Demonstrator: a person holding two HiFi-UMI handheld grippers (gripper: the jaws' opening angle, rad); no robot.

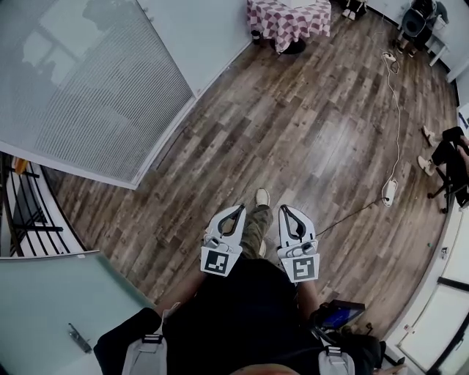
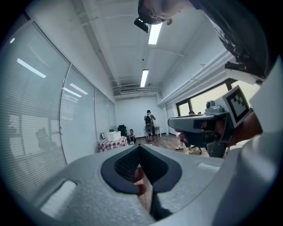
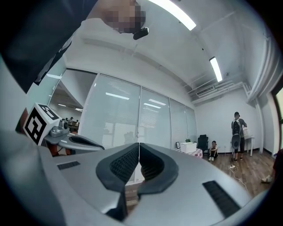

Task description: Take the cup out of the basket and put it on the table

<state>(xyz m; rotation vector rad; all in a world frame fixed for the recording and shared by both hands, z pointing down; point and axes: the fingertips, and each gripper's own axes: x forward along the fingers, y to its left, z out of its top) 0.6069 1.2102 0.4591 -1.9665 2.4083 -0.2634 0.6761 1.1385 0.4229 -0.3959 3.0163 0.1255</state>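
Frosted glass partition with blinds (image 1: 88,80) at far left. Grey left gripper (image 1: 239,209) (image 2: 139,146) is held at the person's waist over the brown wood-plank floor (image 1: 322,132), jaws closed tip to tip, nothing between them. Just right, grey right gripper (image 1: 283,209) (image 3: 139,145) has its jaws pressed together too, empty. White cable (image 1: 398,110) trails across the floor at right. Cup and basket show in no view.

Table (image 1: 287,17): pink checked covering, standing upright, far end of room.

Office; glass partitions (image 3: 132,114), blinds (image 1: 95,88), ceiling strip lights (image 2: 144,77), wood-plank floor (image 1: 308,132)
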